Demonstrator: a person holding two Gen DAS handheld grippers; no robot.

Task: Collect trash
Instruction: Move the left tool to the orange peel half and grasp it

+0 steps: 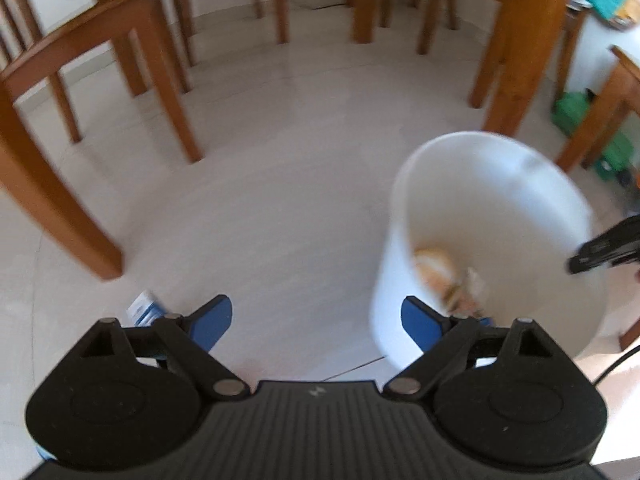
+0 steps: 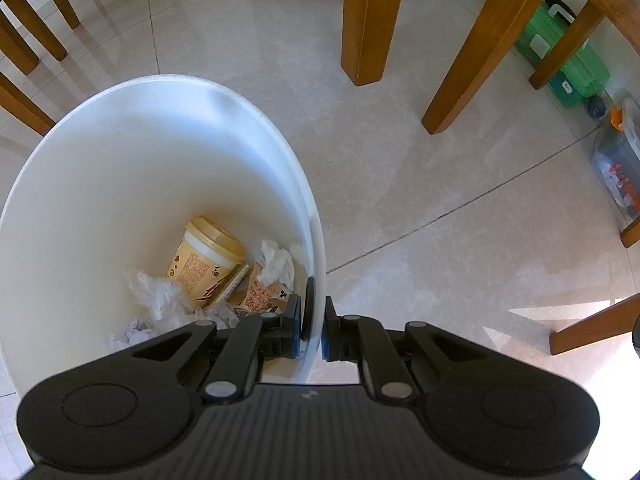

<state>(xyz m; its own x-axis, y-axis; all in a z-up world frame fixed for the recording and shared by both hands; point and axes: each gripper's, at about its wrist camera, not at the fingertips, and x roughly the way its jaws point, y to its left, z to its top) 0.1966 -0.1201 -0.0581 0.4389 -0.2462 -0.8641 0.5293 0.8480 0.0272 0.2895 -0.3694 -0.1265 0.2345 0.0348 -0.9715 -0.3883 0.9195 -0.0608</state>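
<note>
My right gripper point(image 2: 313, 322) is shut on the near rim of a white trash bin point(image 2: 120, 152); one finger is inside the wall, the other outside. Inside the bin lie a beige paper cup point(image 2: 206, 260), a crumpled printed wrapper point(image 2: 260, 294) and white tissues point(image 2: 160, 296). In the left wrist view the same bin point(image 1: 500, 200) stands blurred at the right, with the right gripper point(image 1: 608, 250) dark at its far-right rim. My left gripper point(image 1: 316, 324) is open over bare floor, nothing between its blue fingers. A small blue-and-white packet point(image 1: 142, 308) lies on the floor just left of its left finger.
Wooden chair and table legs point(image 1: 168, 92) ring the tiled floor on the left and back. A thick table leg point(image 2: 366, 20) stands beyond the bin. A green case point(image 2: 568, 60) and a clear bag point(image 2: 620, 168) sit at the right under a chair.
</note>
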